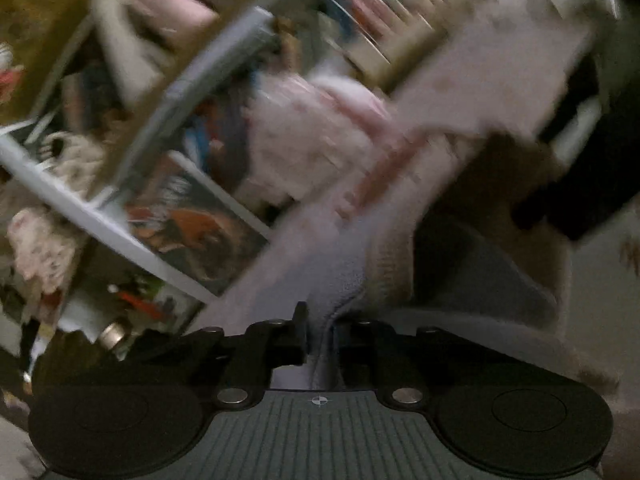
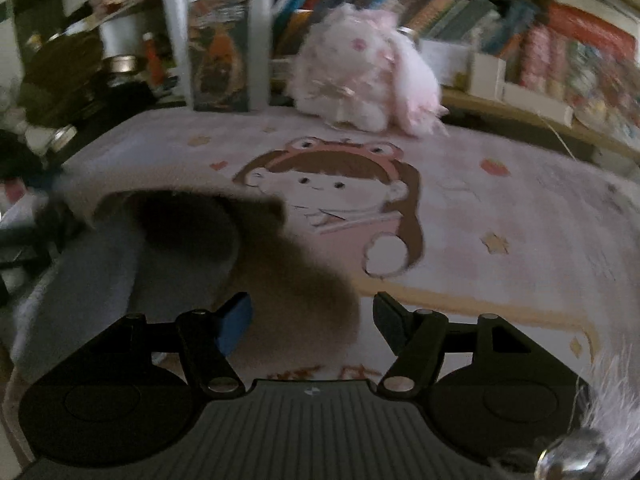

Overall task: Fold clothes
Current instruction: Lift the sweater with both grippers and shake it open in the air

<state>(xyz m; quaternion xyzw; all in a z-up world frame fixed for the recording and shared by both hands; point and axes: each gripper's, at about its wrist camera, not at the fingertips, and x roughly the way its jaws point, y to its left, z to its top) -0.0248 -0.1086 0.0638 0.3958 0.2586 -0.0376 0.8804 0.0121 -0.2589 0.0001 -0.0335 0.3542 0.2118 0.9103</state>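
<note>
In the left wrist view my left gripper (image 1: 322,336) is shut on a fold of pale grey-lilac fleece cloth (image 1: 320,264), which runs up and away from the jaws; the view is tilted and blurred. In the right wrist view my right gripper (image 2: 312,312) is open and empty, jaws wide apart, just above a brown furry part of the garment (image 2: 296,272). The grey fleece (image 2: 100,256) lies raised at the left of that view, over a dark hollow. Both rest on a pink cartoon-girl mat (image 2: 460,208).
A pink plush toy (image 2: 368,80) sits at the mat's far edge, also blurred in the left wrist view (image 1: 316,136). Shelves of books (image 2: 560,52) run behind. Jars and clutter (image 2: 80,80) stand at the left. White fluffy fabric (image 2: 612,400) shows at the lower right.
</note>
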